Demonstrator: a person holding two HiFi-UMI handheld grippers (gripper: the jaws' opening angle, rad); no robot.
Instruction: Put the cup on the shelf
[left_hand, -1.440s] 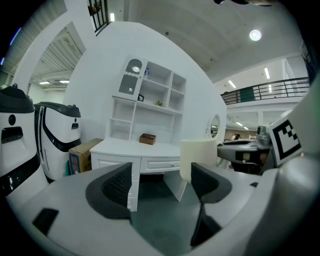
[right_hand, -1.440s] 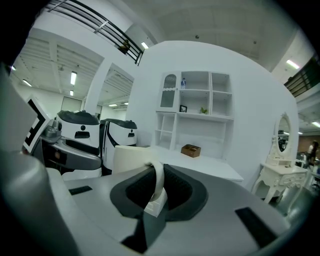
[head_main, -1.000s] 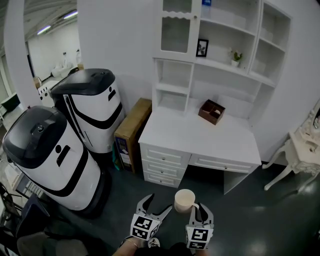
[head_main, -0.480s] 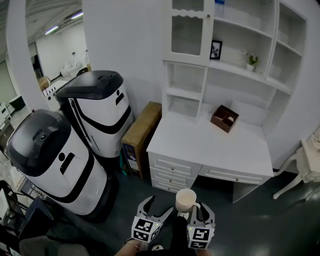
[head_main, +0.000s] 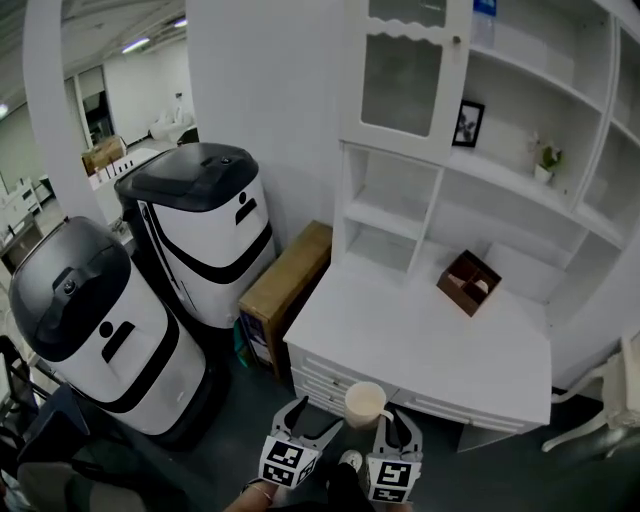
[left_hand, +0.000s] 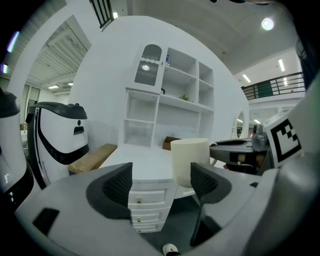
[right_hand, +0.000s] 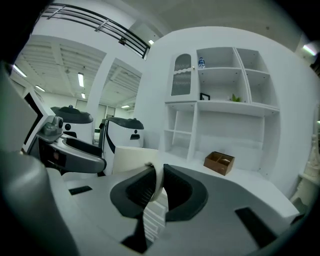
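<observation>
A cream cup (head_main: 366, 403) hangs in the air before the white desk (head_main: 400, 330), held by its handle. My right gripper (head_main: 389, 422) is shut on that handle; in the right gripper view the cup (right_hand: 131, 157) sits left of the jaws, which pinch the handle (right_hand: 158, 180). My left gripper (head_main: 315, 420) stands open beside it, nothing between its pads; the cup (left_hand: 189, 161) shows beyond it. The white shelf unit (head_main: 470, 170) rises over the desk with several open compartments.
A brown wooden box (head_main: 468, 282) sits on the desk. A small plant (head_main: 546, 157) and a picture frame (head_main: 467, 124) stand on a shelf. Two large white-and-black machines (head_main: 205, 230) and a cardboard box (head_main: 285, 283) stand left of the desk. A white chair (head_main: 610, 400) is at right.
Both grippers and the cup have been carried toward the desk, which now looms larger and closer in the head view. The grip on the handle is unchanged.
</observation>
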